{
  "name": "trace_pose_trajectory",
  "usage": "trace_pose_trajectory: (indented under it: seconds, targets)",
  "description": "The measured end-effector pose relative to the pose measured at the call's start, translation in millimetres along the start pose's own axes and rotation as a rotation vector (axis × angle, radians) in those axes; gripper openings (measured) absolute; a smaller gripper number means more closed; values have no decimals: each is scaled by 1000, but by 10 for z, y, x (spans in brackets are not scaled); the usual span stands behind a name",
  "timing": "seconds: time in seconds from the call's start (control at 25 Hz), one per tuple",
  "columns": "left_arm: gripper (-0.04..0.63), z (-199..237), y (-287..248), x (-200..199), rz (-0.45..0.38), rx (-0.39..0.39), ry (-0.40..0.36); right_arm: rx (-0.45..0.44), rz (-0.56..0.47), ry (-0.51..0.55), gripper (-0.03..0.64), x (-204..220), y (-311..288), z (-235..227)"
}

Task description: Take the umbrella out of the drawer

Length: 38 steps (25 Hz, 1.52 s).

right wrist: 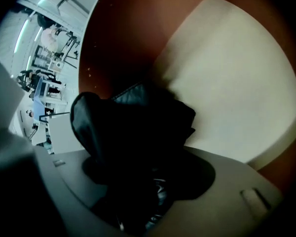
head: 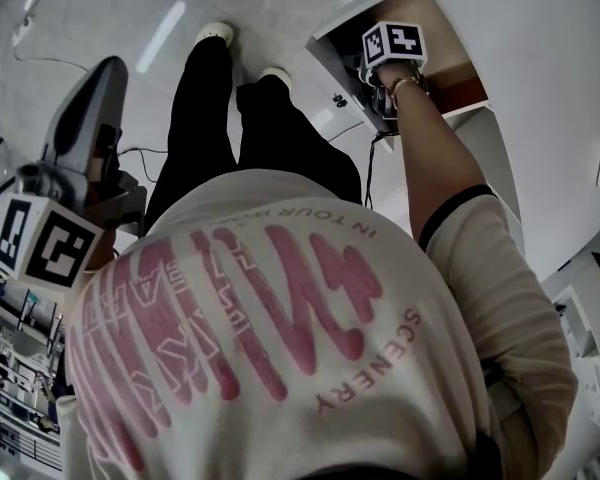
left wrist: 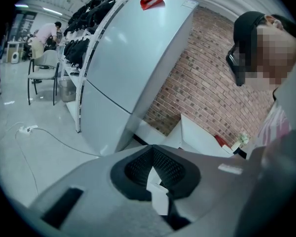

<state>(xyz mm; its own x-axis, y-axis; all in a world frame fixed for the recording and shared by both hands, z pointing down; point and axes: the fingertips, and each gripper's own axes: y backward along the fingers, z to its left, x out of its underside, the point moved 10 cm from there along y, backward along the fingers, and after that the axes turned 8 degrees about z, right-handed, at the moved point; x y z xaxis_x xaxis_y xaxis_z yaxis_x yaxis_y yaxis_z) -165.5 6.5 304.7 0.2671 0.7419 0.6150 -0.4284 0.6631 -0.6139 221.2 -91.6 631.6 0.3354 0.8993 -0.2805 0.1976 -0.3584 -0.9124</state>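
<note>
Umbrella's drawer: open at my right side, white outside, brown walls and a pale floor inside.
Umbrella: black folded bundle, down in that drawer against the brown wall. The head view does not show it; my right arm and the marker cube cover it.
Right hand-held gripper: pointing steeply down into the drawer. Black fabric fills the gap between the jaws, so I read them as clamped on the umbrella. The view is dark, so the grip is a judgement.
Left hand-held gripper: jaws together, nothing between them. It is aimed out into the room at a tall white cabinet.
Key relation: the umbrella sits straight ahead of the right jaws and between them. I judge the way out is back up along that gripper's own line, clear of the drawer rim.
Long axis: a rounded end shows upper left in the right gripper view, so the bundle seems to lie slantwise across the jaws. Too dark to be sure.
Nearer hand: the right one, already on it. The left is well apart, on my other side.
Writing, shirt: pink print, "SCENERY" and "IN TOUR W…" legible; the large letters I cannot read.
Writing, marker cubes: black-and-white squares only, no text.
Writing, red tag: on top of the cabinet, nothing legible.
Brand on umbrella: none visible.
</note>
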Motion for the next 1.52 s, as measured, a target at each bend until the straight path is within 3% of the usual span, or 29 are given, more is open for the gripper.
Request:
trace_pose_trajectory:
  seconds: [0.24, 0.76, 1.2, 1.52]
  targets:
    - [3, -32, 39, 42, -6, -16, 25, 108, -7, 48, 281, 16, -10, 85]
    - [3, 29, 335, 36, -8, -64, 81, 272, -55, 92, 267, 184, 77, 209]
    - [3, 190, 442, -105, -13, -23, 82, 378, -135, -14, 267, 332, 285, 254]
    - [3, 311, 632, -197, -5, 6, 58, 427, -177, -36, 267, 406, 413, 439]
